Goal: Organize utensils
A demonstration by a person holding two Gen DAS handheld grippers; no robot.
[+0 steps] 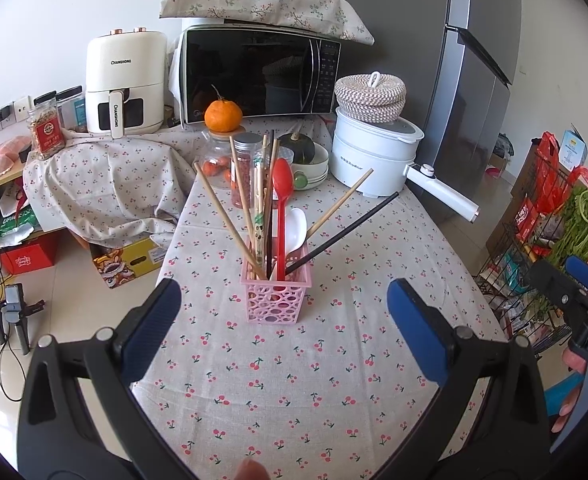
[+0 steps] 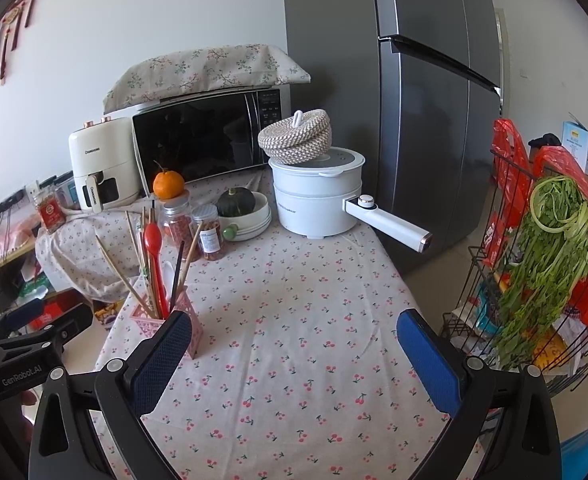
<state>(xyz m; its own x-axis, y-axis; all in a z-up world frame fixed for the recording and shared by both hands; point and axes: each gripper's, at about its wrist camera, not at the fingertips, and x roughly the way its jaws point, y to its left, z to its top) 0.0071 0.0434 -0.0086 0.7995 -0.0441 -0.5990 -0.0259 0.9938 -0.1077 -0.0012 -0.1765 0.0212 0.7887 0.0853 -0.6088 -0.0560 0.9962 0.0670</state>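
Two tools in view, both with fingers spread wide and holding nothing; left tool (image 1: 284,300) hovers over the worktop (image 1: 294,380) facing the pink basket (image 1: 274,300), right tool (image 2: 294,332) sits further right over bare cherry-print cloth with the basket just beside its left finger (image 2: 162,356).

Basket stands upright near the left edge of the worktop, well short of the appliances at the back; inside it — red spoon (image 1: 282,216) upright, white spoon (image 1: 295,228) just behind it, several wooden chopsticks (image 1: 226,216) fanned left and upright, one wooden chopstick (image 1: 339,204) and one black chopstick (image 1: 341,236) leaning out to the right; no utensils lying loose on the cloth.

Back of worktop: white pot (image 2: 317,196) with a woven lid (image 2: 295,136) on top and handle pointing right; bowl (image 2: 250,220) holding a dark squash (image 2: 236,202); two jars (image 2: 210,232), one with an orange (image 2: 168,185) resting on its lid; microwave (image 2: 206,140) under a floral cloth; air fryer (image 2: 102,160) left of it; grey fridge (image 2: 413,100) behind; wire rack (image 2: 533,280) with greens off the right edge.
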